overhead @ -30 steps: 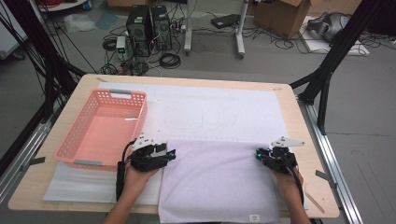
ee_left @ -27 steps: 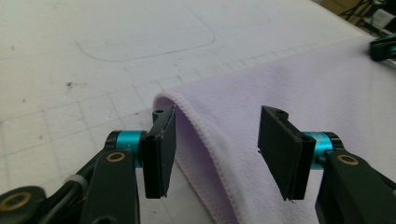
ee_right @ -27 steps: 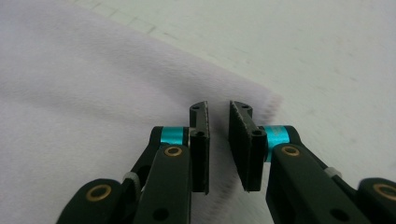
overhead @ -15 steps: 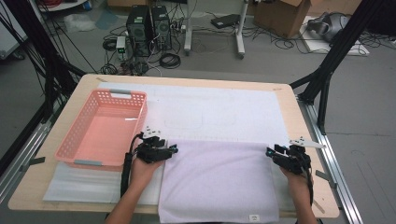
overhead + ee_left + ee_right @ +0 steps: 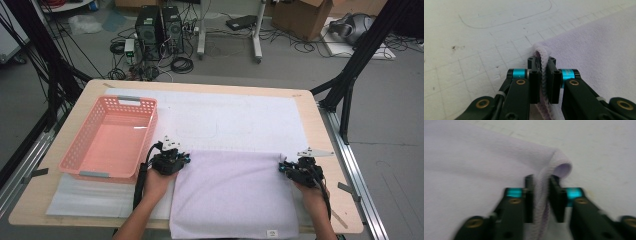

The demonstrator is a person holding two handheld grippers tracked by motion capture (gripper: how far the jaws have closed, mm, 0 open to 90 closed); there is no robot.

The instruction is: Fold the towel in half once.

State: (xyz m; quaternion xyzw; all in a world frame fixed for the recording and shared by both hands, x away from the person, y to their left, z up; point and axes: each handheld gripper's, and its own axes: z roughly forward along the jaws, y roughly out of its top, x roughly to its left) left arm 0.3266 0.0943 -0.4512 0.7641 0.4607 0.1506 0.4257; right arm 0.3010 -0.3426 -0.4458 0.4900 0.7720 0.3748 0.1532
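A pale lilac towel (image 5: 235, 192) lies flat on the near half of the table, its front edge hanging over the table's rim. My left gripper (image 5: 182, 159) sits at the towel's far left corner. In the left gripper view its jaws have just been closing and now pinch the hem of the towel (image 5: 584, 50) between the pads (image 5: 535, 82). My right gripper (image 5: 284, 166) is at the far right corner. Its jaws have also just been closing, and the folded corner of the towel (image 5: 486, 157) is squeezed between them.
A pink plastic basket (image 5: 80, 145) stands empty at the left of the table, close to my left hand. A white gridded mat (image 5: 225, 117) covers the tabletop beyond the towel. Black frame posts (image 5: 350, 85) rise at the right.
Both grippers have shifted a little along the towel's far edge to its corners, and their jaws have come together on the cloth. The towel lies where it was.
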